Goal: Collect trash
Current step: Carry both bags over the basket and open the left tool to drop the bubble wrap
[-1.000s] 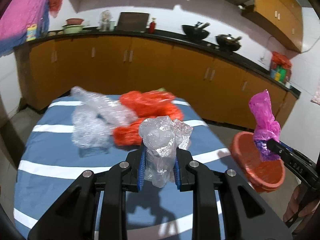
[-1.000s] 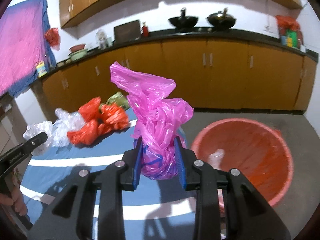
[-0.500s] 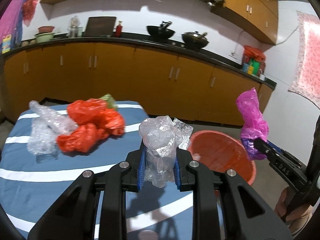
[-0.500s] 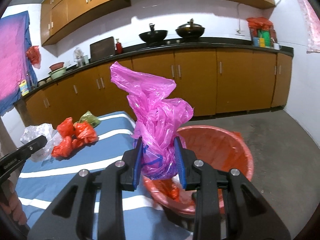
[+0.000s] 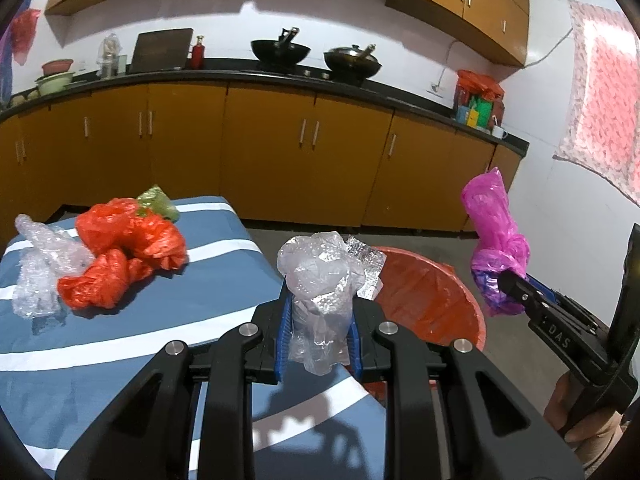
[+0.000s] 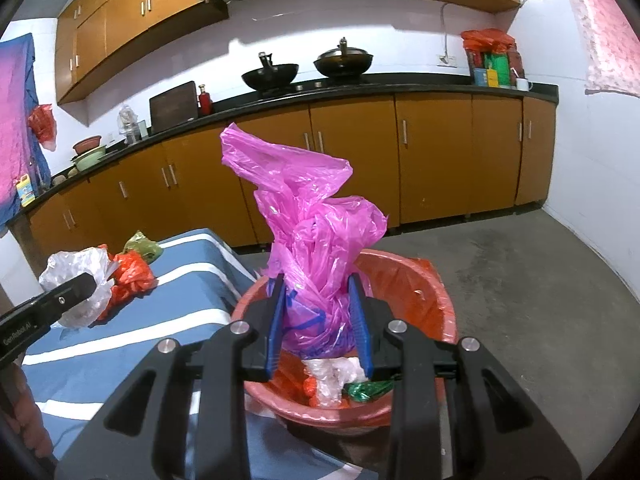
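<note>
Both grippers have swung from the striped table [image 5: 120,344] toward the red basin [image 6: 432,292], the right gripper [image 6: 320,332] clamping a magenta bag [image 6: 312,240] above it, the left gripper [image 5: 318,340] clamping clear plastic [image 5: 320,276] beside it; red bags [image 5: 124,248] remain.

Both views are bright and evenly lit from overhead, with colours strong and saturated. The white wall [image 5: 352,20] glows almost washed out behind the pans, and a pink curtain [image 5: 604,92] at the right is overexposed by daylight. Dark, fairly sharp shadows of the tool fall on the striped surface [image 5: 100,344] just ahead of the lens. The fisheye lens bends the cabinets [image 6: 360,148] into a curve and leaves black corners. Focus is crisp throughout, with only slight softness near the rims.
</note>
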{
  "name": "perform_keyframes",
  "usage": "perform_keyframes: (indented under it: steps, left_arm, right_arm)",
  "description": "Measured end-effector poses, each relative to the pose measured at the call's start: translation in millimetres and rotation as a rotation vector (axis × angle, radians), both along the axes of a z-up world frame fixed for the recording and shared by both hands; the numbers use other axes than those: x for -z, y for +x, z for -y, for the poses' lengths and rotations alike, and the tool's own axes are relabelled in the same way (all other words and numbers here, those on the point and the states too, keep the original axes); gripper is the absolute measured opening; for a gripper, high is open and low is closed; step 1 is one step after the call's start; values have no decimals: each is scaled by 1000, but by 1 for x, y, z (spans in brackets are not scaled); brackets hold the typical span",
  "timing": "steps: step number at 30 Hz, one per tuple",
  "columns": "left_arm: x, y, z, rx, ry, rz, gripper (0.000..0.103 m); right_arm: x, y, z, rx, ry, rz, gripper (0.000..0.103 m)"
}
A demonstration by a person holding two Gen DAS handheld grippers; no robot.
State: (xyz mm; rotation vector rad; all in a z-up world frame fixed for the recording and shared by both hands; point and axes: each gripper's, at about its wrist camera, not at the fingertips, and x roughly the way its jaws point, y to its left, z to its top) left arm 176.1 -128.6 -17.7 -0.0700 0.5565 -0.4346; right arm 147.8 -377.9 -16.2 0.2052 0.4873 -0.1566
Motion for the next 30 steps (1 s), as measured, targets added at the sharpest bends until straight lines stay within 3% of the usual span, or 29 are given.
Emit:
perform_keyframes:
  steps: [30]
  left_arm:
    - [43,46,101,127,91,-65,24]
  right_arm:
    - [29,29,48,69,28,-34,31]
